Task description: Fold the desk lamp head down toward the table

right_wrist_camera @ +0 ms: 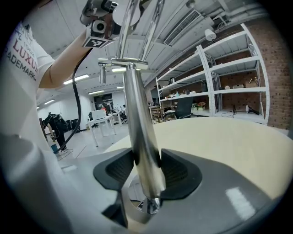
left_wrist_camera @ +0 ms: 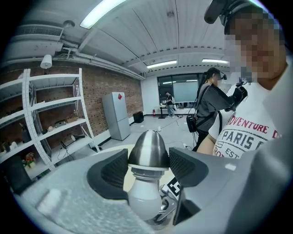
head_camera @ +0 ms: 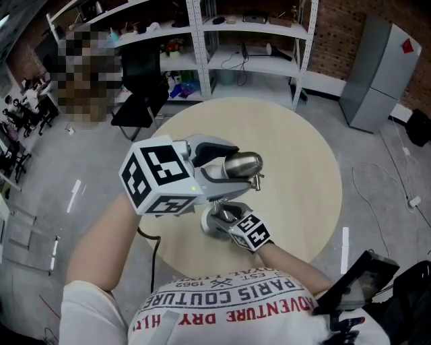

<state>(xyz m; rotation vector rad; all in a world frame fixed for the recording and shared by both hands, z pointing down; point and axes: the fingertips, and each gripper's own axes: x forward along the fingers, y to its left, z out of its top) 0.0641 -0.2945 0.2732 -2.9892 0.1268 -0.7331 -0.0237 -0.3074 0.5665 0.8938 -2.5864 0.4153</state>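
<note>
Left gripper view: left hand-held gripper [left_wrist_camera: 149, 167] spread around conical brushed-steel lamp head [left_wrist_camera: 148, 147]; right hand-held gripper [right_wrist_camera: 147, 172] pinches chrome stem [right_wrist_camera: 137, 114].

The lamp head [left_wrist_camera: 148, 150] is smooth satin metal, its bulb [left_wrist_camera: 143, 197] matt white, and the lamp stem [right_wrist_camera: 139, 146] mirror-polished metal. The table [head_camera: 296, 168] looks like pale matt wood. The left gripper [left_wrist_camera: 148, 169] and right gripper [right_wrist_camera: 145, 176] have matt grey plastic shells and dark ribbed pads [left_wrist_camera: 114, 170].

Bright, even light falls from ceiling strip lights [left_wrist_camera: 103, 10] above the lamp head [left_wrist_camera: 148, 148]. Its steel glares, the fisheye edges darken, and the foreground blurs.
</note>
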